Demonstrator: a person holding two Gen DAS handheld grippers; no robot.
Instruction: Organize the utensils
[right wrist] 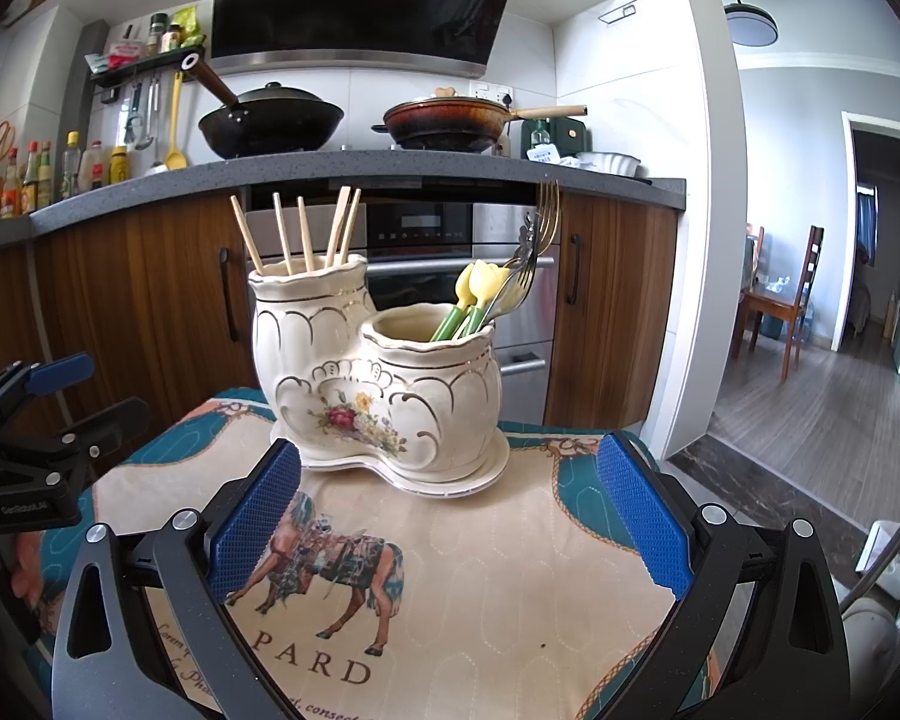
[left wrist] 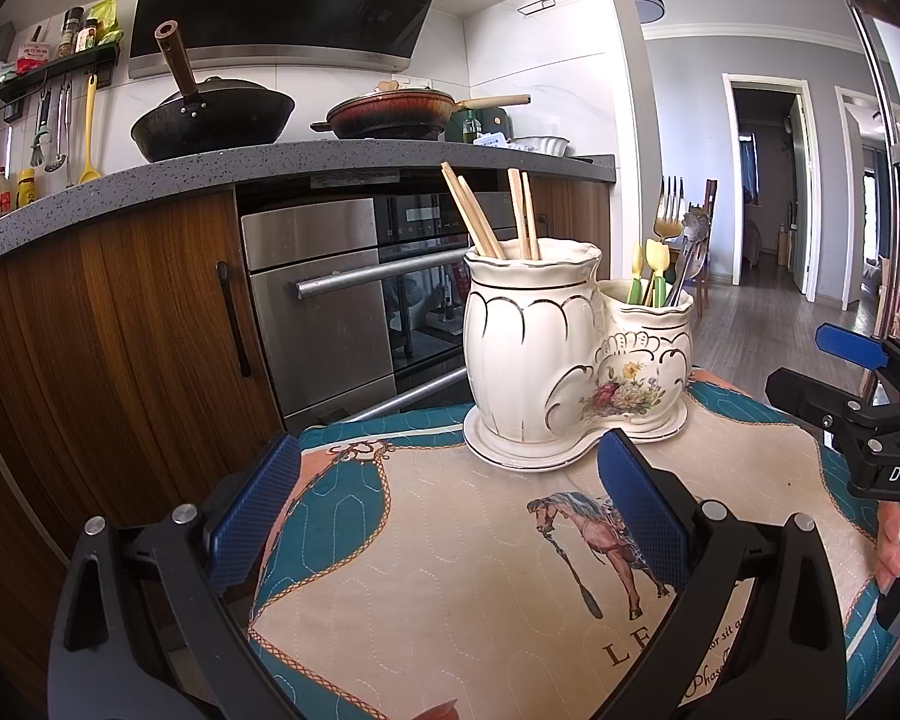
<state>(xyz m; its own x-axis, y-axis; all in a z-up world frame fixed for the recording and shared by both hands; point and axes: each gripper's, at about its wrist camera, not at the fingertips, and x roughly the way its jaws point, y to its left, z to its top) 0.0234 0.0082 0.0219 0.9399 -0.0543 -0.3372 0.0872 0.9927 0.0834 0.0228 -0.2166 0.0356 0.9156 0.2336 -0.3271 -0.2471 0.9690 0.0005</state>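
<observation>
A cream ceramic double utensil holder [left wrist: 570, 354] [right wrist: 378, 378] with a flower print stands on its saucer on a quilted horse-print mat [left wrist: 450, 588] [right wrist: 480, 570]. Its taller pot holds several wooden chopsticks [left wrist: 498, 216] [right wrist: 300, 234]. The lower pot holds yellow-and-green utensils [left wrist: 651, 276] [right wrist: 474, 294] and metal forks [left wrist: 672, 216] [right wrist: 537, 240]. My left gripper [left wrist: 450, 516] is open above the mat, just short of the holder, nothing between its blue pads. My right gripper [right wrist: 450, 510] is open too, empty, facing the holder from the other side.
Behind the mat run a dark wood cabinet front [left wrist: 120, 330] and a steel oven [left wrist: 330, 312] under a grey counter [right wrist: 390, 171] with two pans. The right gripper's body [left wrist: 858, 420] shows at the left view's right edge. A doorway and a wooden floor [right wrist: 810, 408] lie to the right.
</observation>
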